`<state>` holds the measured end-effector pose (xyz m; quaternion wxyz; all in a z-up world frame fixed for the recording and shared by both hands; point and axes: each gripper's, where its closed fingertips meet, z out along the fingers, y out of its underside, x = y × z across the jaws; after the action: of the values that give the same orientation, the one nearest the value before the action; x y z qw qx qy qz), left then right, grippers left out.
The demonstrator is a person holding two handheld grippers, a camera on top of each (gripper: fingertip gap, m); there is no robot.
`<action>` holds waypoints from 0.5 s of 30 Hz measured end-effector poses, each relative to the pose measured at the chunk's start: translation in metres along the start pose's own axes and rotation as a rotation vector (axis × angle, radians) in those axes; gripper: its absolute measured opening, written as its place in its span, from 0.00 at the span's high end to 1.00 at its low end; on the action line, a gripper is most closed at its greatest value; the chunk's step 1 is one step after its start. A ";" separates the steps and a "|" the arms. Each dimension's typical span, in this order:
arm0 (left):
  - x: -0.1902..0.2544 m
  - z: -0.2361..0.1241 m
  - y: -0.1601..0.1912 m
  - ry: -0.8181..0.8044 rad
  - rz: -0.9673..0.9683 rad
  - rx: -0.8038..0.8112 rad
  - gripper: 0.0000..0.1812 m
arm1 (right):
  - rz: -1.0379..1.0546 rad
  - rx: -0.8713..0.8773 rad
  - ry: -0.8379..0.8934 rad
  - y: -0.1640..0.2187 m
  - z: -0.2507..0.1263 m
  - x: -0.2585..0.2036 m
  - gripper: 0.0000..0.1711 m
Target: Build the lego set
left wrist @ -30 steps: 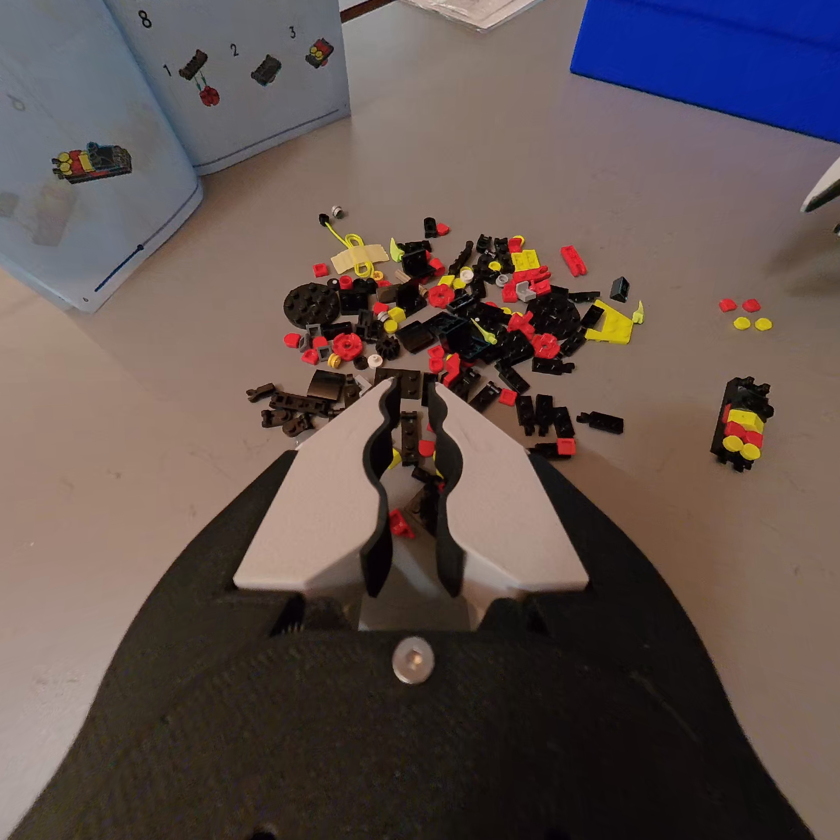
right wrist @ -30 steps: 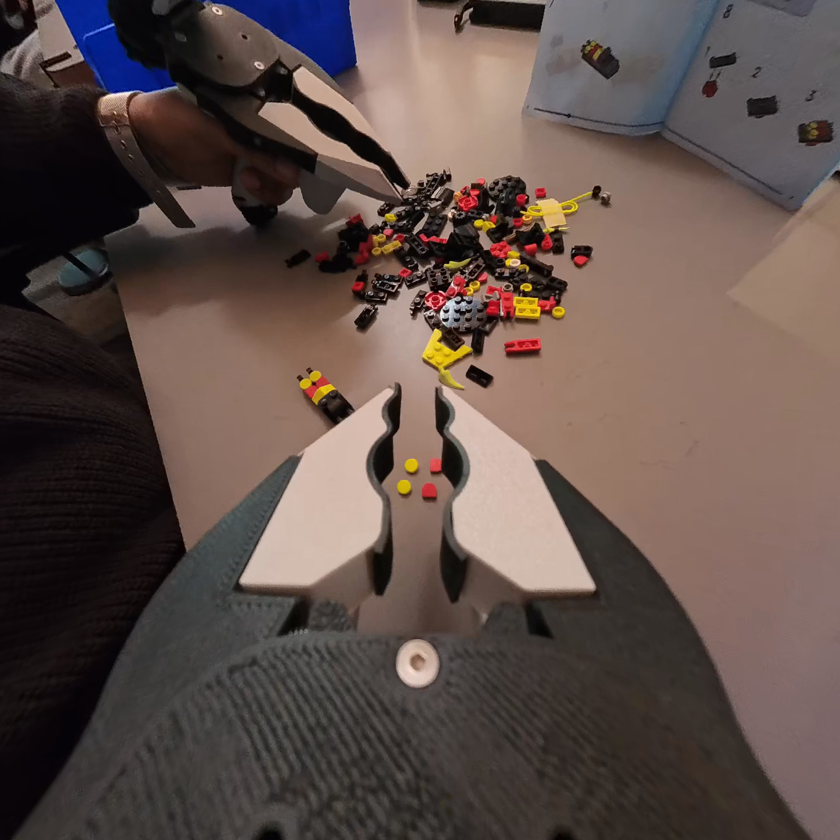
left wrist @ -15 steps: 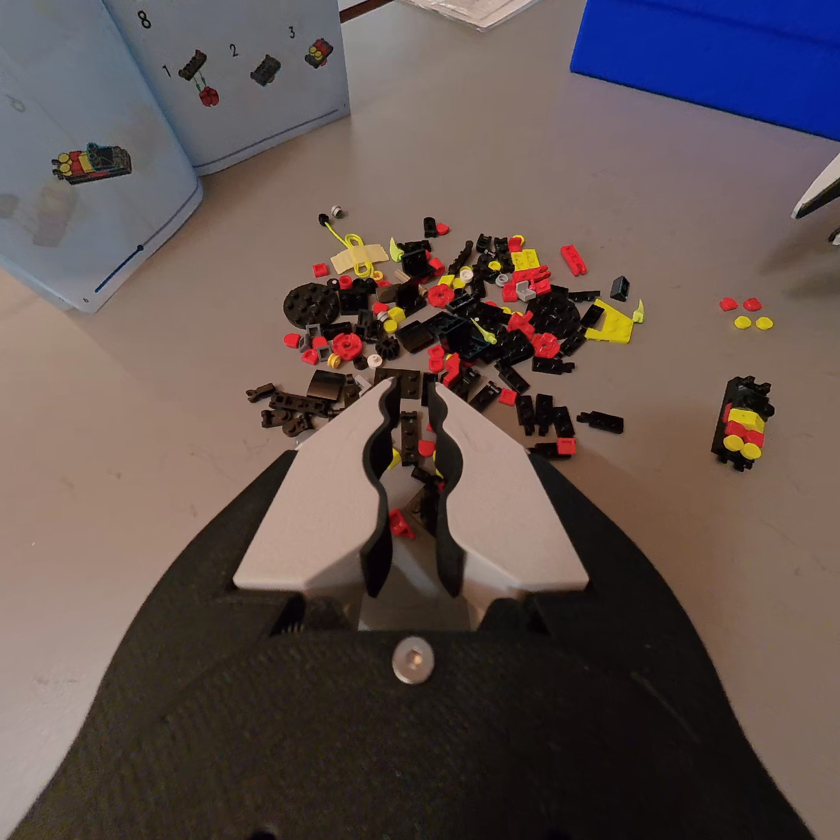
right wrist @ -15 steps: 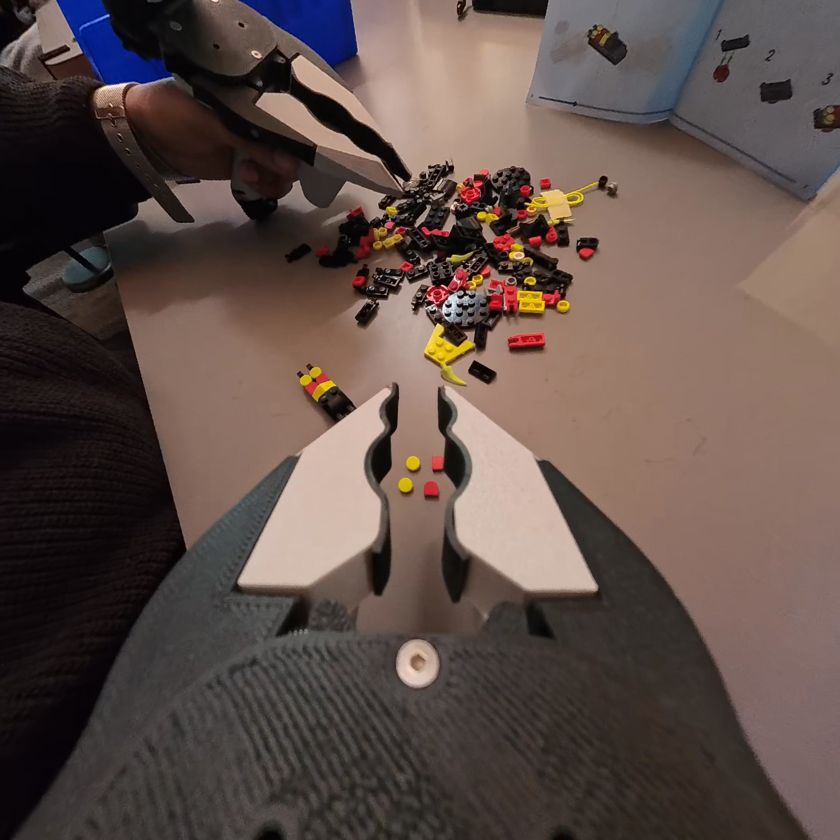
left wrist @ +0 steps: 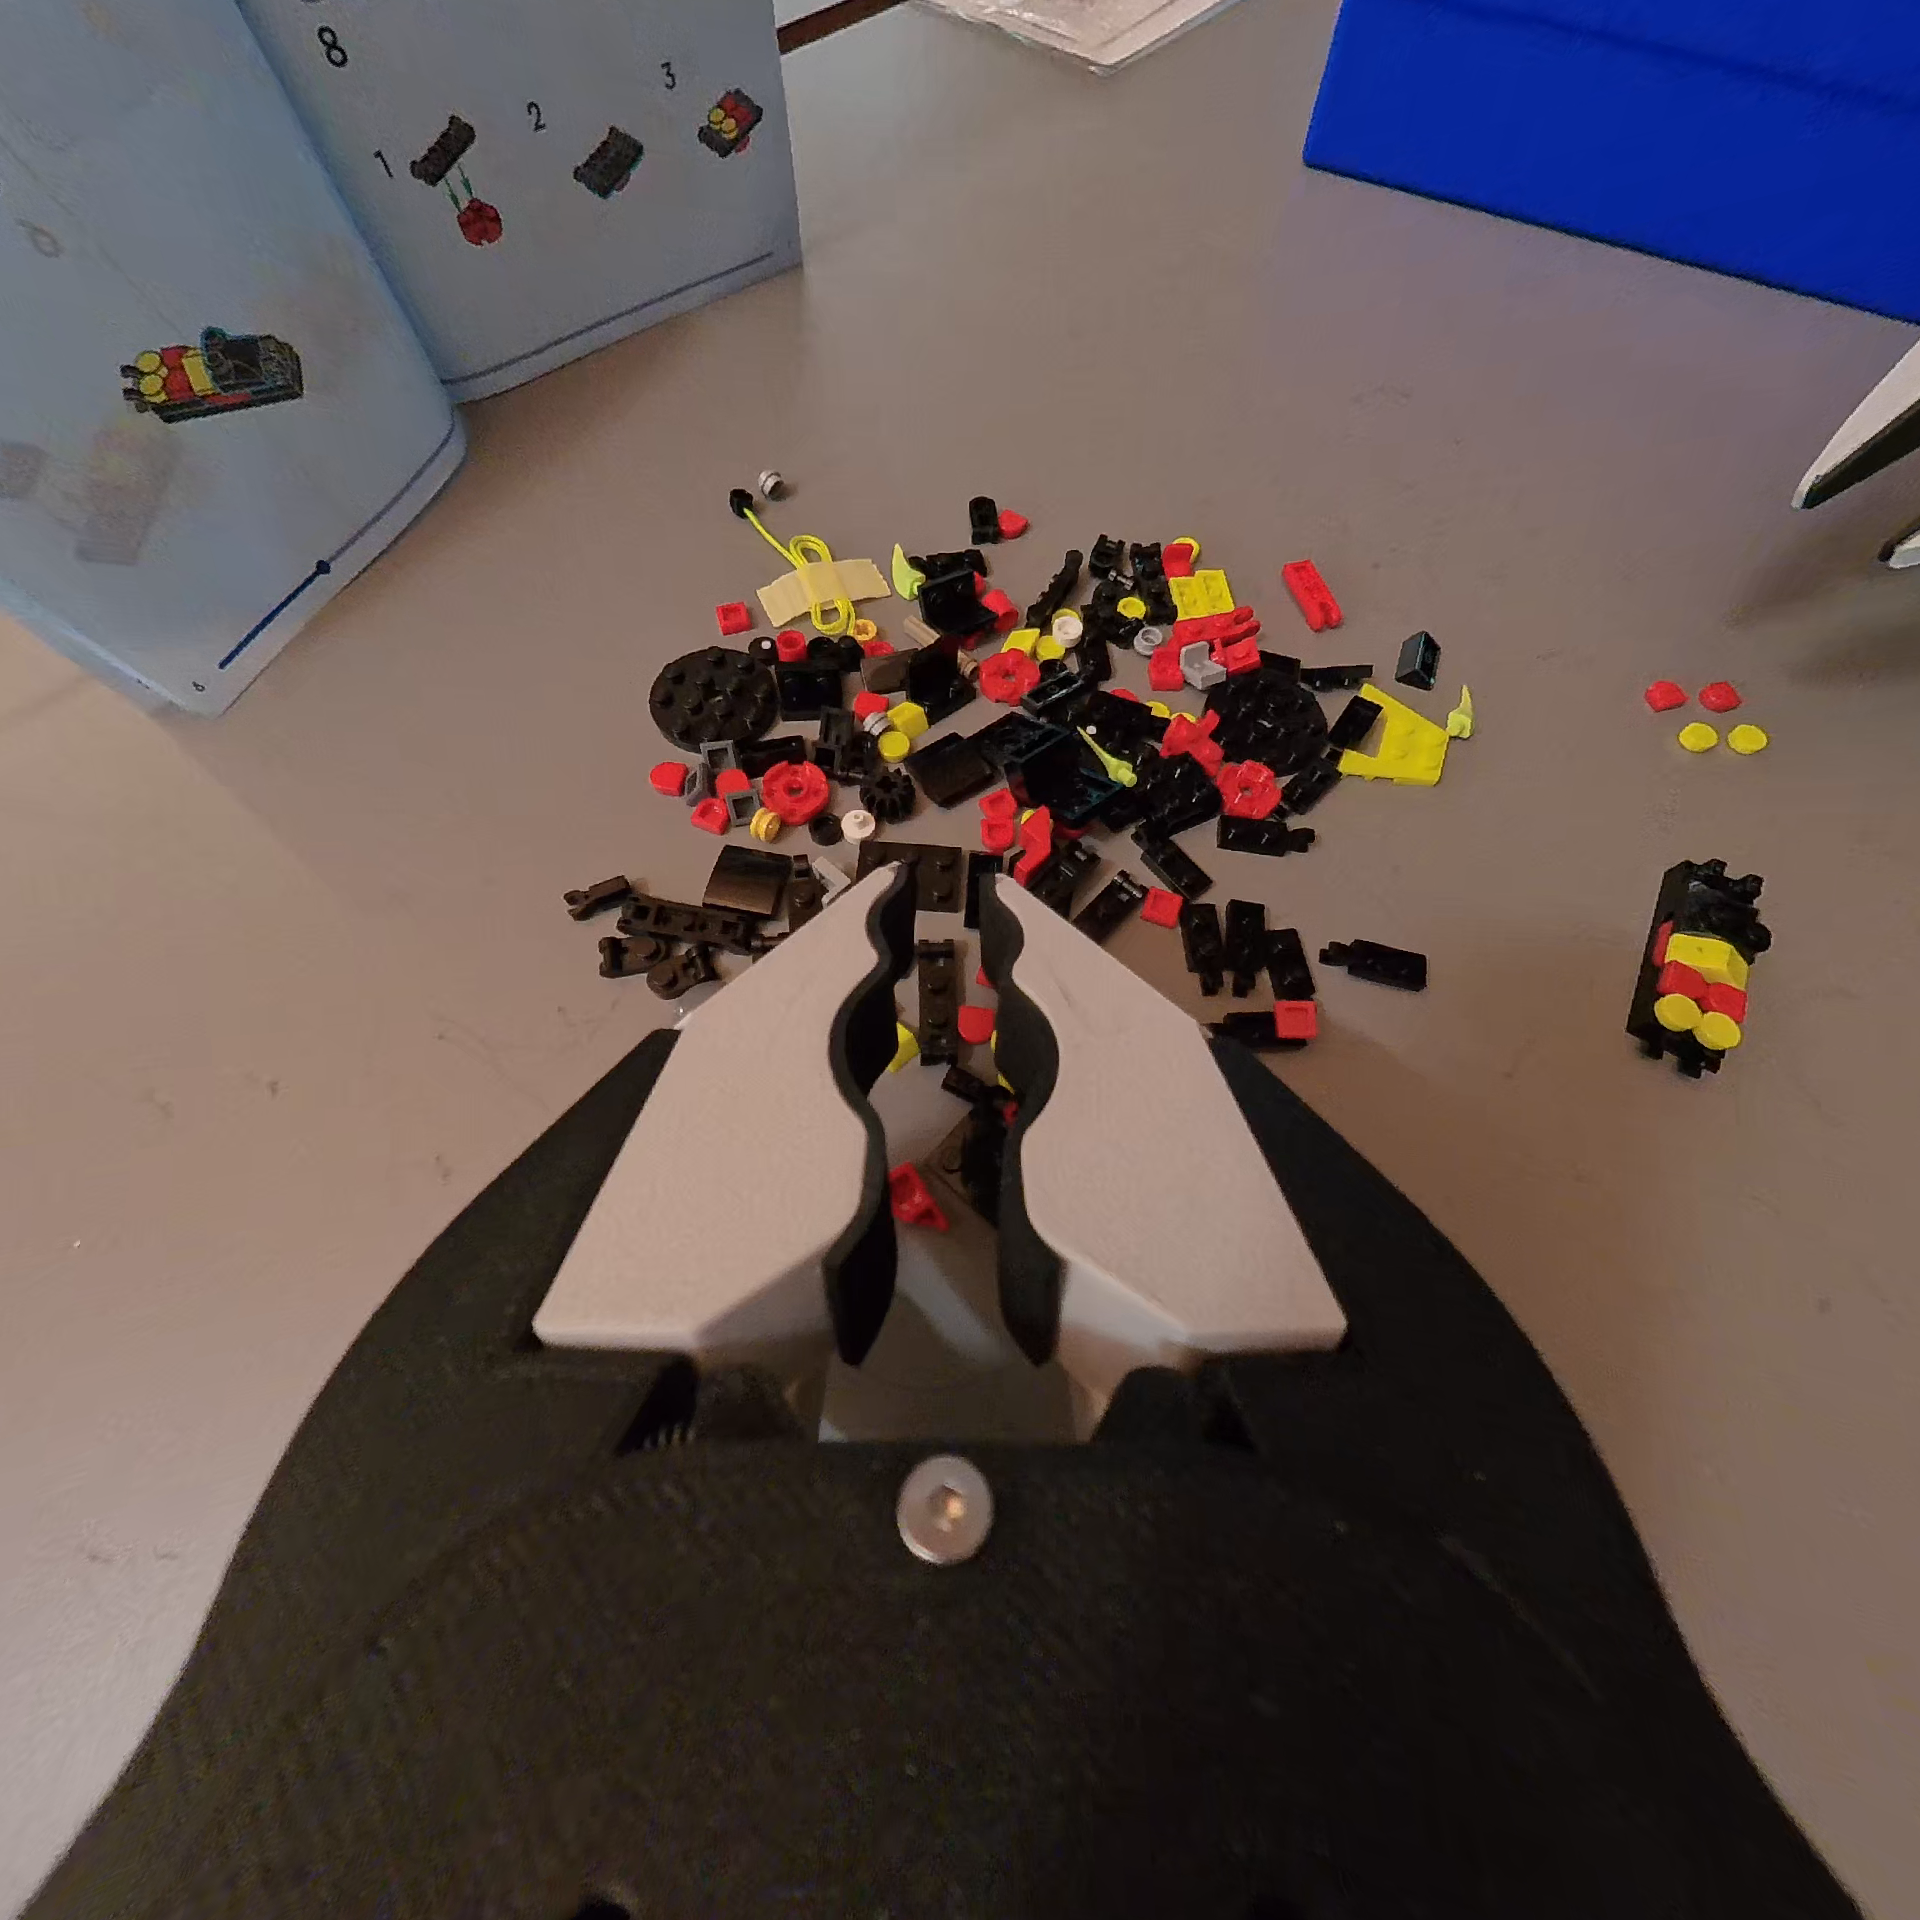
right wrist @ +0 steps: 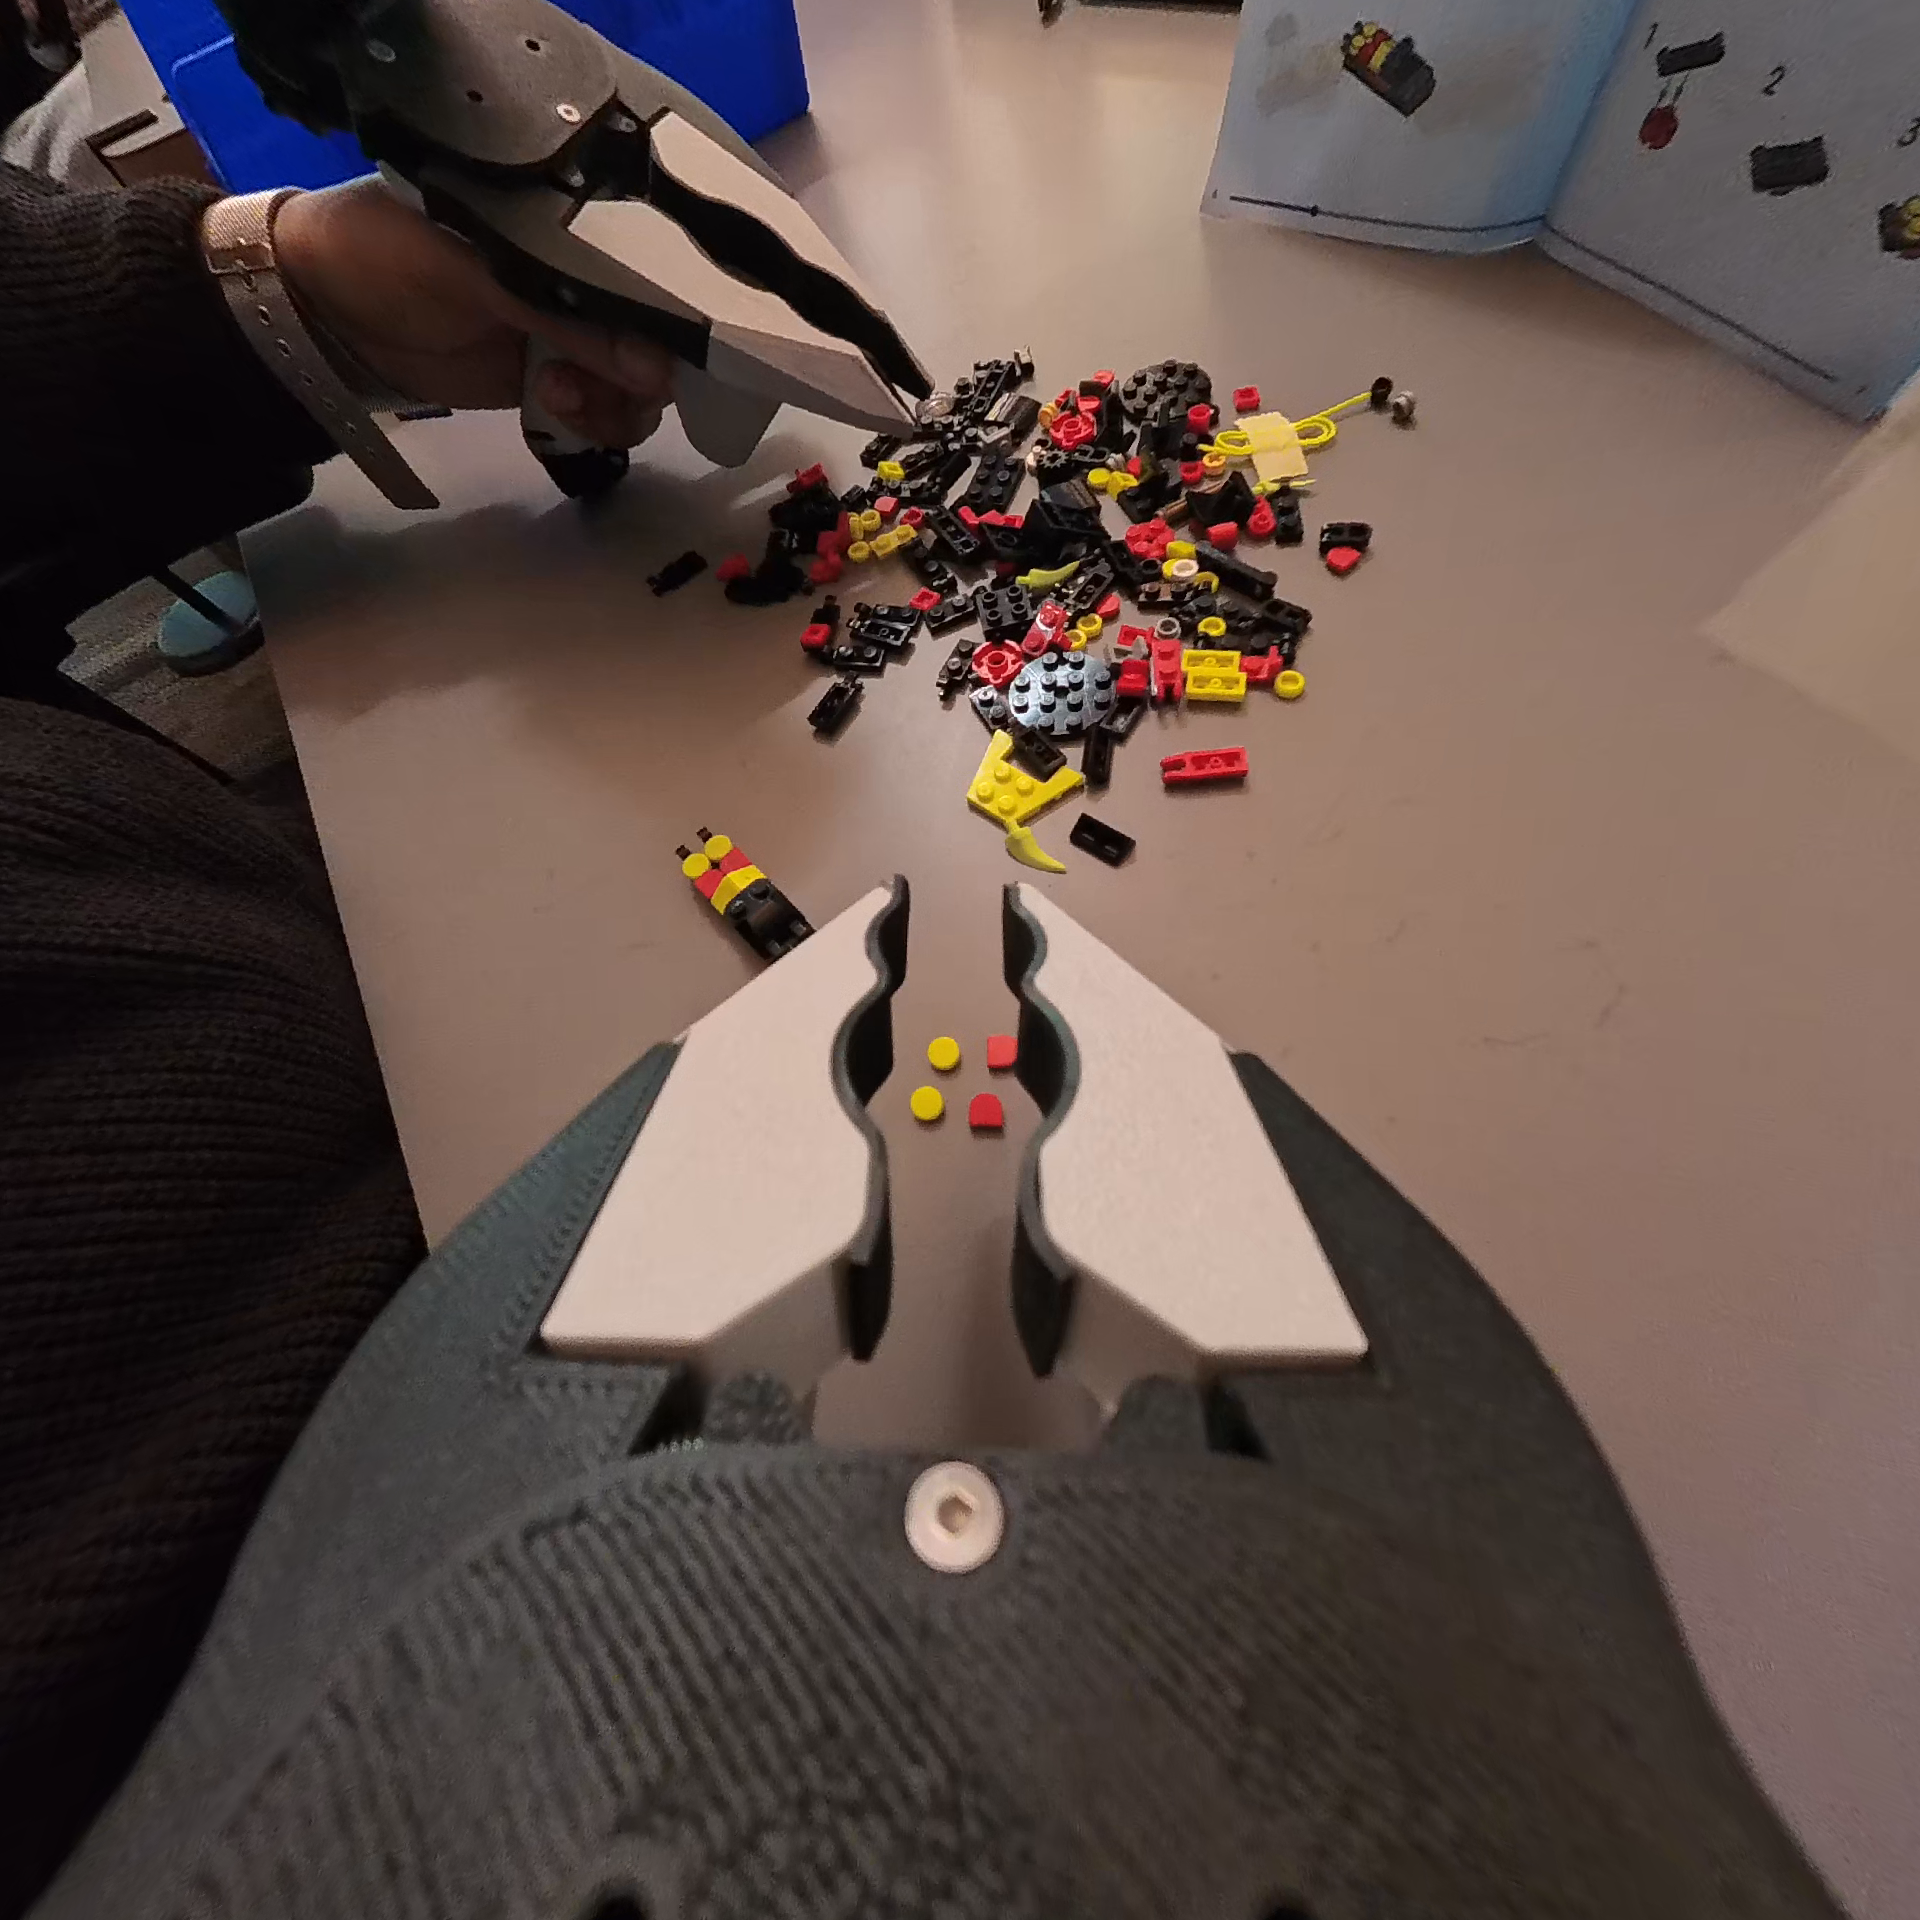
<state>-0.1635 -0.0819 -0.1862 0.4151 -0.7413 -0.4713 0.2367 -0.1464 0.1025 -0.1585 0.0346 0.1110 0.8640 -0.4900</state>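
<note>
A pile of loose black, red and yellow lego pieces (left wrist: 1039, 727) lies on the grey table; it also shows in the right wrist view (right wrist: 1070, 561). My left gripper (left wrist: 945, 878) is slightly open and empty, its tips low over the near edge of the pile. A small black, red and yellow partial build (left wrist: 1699, 961) lies to the right of the pile, and shows just left of my right gripper in the right wrist view (right wrist: 743, 883). My right gripper (right wrist: 954, 888) is open and empty above two yellow and two red small tiles (right wrist: 961, 1081).
An open instruction booklet (left wrist: 208, 312) stands at the back left of the pile; it also shows in the right wrist view (right wrist: 1558, 125). A blue bin (left wrist: 1610, 135) sits at the back right. A person's sleeve (right wrist: 125, 935) borders the table edge. The right gripper's fingertip (left wrist: 1870, 447) shows at the far right of the left wrist view. My hands' fingertips stand some 20 cm from each other.
My right gripper has shifted a little, so the pile and the left gripper sit slightly differently in its view. My left gripper has hardly moved. Both stay open.
</note>
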 end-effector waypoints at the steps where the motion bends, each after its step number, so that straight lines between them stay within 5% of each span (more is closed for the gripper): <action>1: 0.000 0.000 0.000 0.001 0.000 0.000 0.95 | -0.001 0.000 0.001 0.000 0.000 0.000 0.90; 15: -0.001 0.000 -0.001 -0.002 -0.002 0.005 0.95 | -0.009 0.055 0.037 -0.011 -0.002 0.005 0.82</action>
<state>-0.1641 -0.0829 -0.1853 0.4166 -0.7395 -0.4720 0.2382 -0.1534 0.0993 -0.1494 0.0134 0.1171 0.8511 -0.5117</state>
